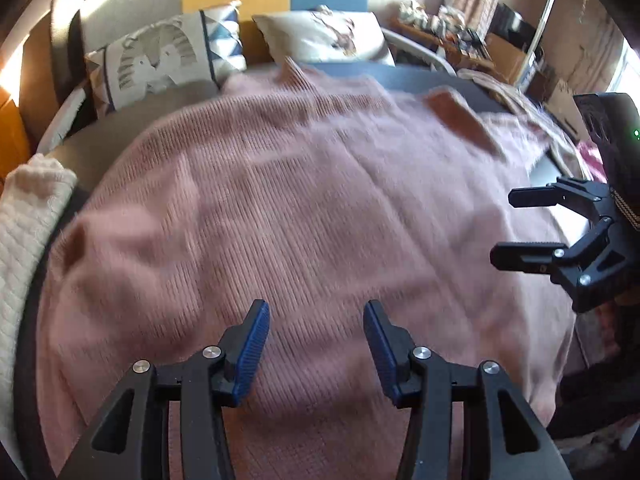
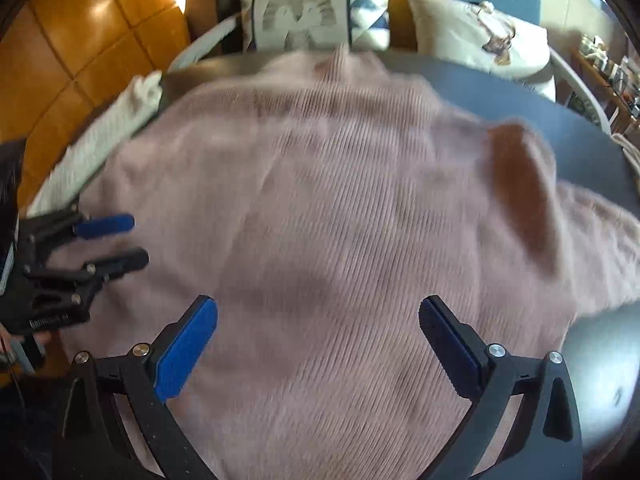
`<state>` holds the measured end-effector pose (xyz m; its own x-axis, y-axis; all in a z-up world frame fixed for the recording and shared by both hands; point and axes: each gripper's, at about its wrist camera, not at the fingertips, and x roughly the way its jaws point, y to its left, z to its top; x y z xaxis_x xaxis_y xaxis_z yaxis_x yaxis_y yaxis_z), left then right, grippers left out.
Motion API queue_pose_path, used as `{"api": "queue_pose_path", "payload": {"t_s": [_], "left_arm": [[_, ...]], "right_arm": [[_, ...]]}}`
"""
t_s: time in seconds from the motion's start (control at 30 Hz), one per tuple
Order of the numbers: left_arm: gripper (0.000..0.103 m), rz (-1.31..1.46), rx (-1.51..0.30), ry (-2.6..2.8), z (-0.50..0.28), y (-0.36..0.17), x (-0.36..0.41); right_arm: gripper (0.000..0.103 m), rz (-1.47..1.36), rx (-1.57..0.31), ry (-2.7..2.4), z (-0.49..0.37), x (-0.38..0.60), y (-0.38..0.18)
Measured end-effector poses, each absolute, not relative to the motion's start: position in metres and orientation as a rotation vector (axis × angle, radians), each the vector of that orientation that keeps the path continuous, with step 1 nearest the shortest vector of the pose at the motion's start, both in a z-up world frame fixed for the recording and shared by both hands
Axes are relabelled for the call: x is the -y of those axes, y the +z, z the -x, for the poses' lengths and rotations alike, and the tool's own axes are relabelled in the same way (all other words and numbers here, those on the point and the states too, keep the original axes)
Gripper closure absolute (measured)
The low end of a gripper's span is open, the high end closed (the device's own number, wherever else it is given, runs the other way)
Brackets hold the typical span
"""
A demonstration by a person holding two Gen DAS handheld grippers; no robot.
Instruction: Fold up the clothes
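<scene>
A dark, round-edged bench carries a large pink ribbed-knit sweater, spread nearly flat over most of the top, its neck end toward the far edge and its hem at the near edge. A darker brown fold stands up toward the far right of the knit. A cream quilted cloth hangs over the left edge. Beyond the far edge sit two printed cushions. The right wrist view alone shows orange floor tiles; the left wrist view alone shows a cluttered shelf. The left tongs stand spread over the hem, nothing between the blue ribbed pads. The right tongs are spread wider, likewise empty.
</scene>
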<state>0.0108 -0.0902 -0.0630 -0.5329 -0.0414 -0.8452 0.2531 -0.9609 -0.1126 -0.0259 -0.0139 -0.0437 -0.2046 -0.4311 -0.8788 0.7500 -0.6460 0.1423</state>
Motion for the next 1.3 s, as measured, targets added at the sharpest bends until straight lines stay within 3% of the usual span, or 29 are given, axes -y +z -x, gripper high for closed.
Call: {"api": "queue_pose_path", "payload": {"t_s": [0.17,0.5,0.83,1.0,1.1,1.3], "left_arm": [[0.052,-1.277,-0.359,-2.556,0.040,-0.043,0.128],[0.052,-1.316,-0.477,-2.325,0.092,-0.088,0.197],[0.052,-1.212,-0.389,-2.398,0.072,-0.095,0.191],[0.052,-1.248,-0.497,-2.345,0.078,-0.083,0.209],[0.052,-1.210,-0.518,-2.367,0.095,-0.069,0.214],[0.052,-1.200,-0.538,-2.453,0.153,-0.062,0.206]], "right_arm": [[0.000,-1.158,-0.424,-1.957,0.056,0.099,-0.022],[0.001,-1.270,-0.477,-1.902,0.134,0.190,-0.085],[0.000,-1.236,-0.489,-2.000,0.161,0.208,-0.099],[0.000,-1.174,-0.399,-2.045,0.164,0.179,-0.074],[0.000,-1.174,-0.336,-2.145,0.177,0.146,-0.061],[0.000,-1.249,-0.386,-2.185,0.188,0.120,-0.076]]}}
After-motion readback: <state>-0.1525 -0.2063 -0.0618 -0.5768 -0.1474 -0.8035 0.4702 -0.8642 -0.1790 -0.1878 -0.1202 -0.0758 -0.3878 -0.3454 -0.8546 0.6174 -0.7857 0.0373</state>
